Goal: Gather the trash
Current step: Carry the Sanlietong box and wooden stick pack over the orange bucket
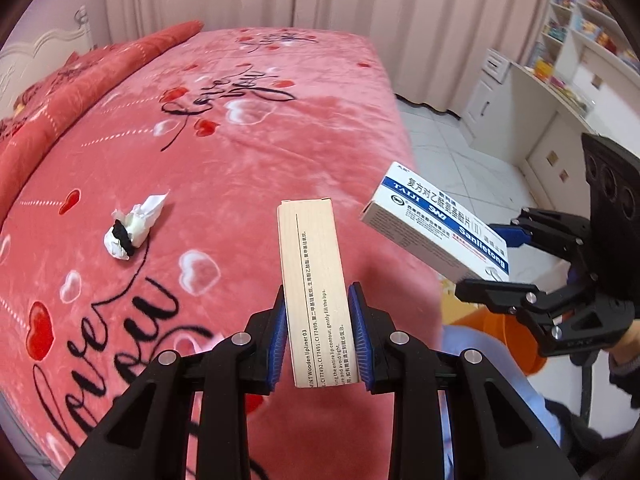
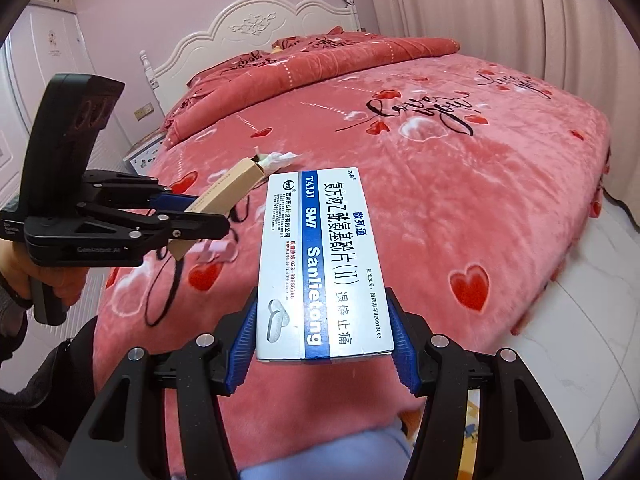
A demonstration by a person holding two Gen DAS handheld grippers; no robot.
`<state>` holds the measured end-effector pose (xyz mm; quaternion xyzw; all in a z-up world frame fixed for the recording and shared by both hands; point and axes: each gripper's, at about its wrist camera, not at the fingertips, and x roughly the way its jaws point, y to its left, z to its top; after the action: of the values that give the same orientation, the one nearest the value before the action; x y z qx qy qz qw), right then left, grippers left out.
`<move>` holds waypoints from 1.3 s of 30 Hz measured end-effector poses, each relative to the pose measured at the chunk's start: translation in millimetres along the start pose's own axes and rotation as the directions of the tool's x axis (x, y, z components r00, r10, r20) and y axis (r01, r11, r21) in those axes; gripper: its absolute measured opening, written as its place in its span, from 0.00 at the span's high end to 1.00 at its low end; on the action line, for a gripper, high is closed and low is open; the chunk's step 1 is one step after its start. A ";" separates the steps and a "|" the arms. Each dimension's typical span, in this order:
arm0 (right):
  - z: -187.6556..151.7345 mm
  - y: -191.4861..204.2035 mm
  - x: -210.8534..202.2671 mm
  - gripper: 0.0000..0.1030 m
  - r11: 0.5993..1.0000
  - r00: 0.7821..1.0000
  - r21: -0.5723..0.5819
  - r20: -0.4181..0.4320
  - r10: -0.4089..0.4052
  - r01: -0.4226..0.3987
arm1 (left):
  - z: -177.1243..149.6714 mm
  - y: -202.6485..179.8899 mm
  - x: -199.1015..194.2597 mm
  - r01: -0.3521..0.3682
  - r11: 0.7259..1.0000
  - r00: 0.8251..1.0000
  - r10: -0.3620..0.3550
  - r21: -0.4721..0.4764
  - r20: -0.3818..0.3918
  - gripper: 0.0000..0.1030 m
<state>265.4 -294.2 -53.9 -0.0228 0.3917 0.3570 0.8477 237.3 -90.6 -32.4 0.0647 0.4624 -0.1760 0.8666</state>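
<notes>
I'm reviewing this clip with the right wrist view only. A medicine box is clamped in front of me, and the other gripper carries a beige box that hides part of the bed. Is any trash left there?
Observer: Yes. A crumpled white tissue with something black around its middle lies on the bedspread.
Operator: Is the left grip sound?
Observer: The left gripper has both blue pads pressed on the long sides of the beige box, near its lower end.
Operator: Is there a bin anywhere?
Observer: Something orange shows past the bed's edge, below the right gripper and its medicine box. I cannot tell whether it is a bin.
</notes>
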 end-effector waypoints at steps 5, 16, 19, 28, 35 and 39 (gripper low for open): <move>-20.6 14.3 -27.0 0.44 1.000 1.000 0.001 0.009 -0.017 0.017 | -21.6 -19.2 -18.7 0.011 0.999 1.000 -0.011 0.044 -0.005 0.70; -78.7 58.0 -73.2 0.44 1.000 1.000 0.022 0.008 -0.020 0.020 | -75.4 -52.8 -46.7 0.027 0.995 0.999 -0.025 0.094 -0.021 0.70; -95.8 67.3 -84.4 0.44 0.999 1.000 0.045 0.012 -0.014 0.013 | -88.1 -66.4 -49.2 0.039 0.992 0.999 -0.035 0.120 -0.034 0.70; -139.9 68.6 -122.3 0.44 0.991 0.998 0.124 0.034 -0.045 0.041 | -98.4 -110.6 -48.2 0.088 0.977 0.996 -0.082 0.192 -0.041 0.70; -169.8 37.4 -162.5 0.44 0.970 0.990 0.216 0.065 -0.129 0.112 | -88.0 -158.6 -30.4 0.149 0.948 0.989 -0.135 0.281 -0.067 0.70; -192.3 8.8 -183.8 0.44 0.942 0.980 0.295 0.070 -0.187 0.159 | -77.3 -191.0 -16.6 0.191 0.920 0.981 -0.171 0.341 -0.088 0.70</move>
<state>54.8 -456.8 -59.8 0.0840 0.3941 0.2210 0.8881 98.9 -242.9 -52.6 0.1788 0.4524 -0.3325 0.8079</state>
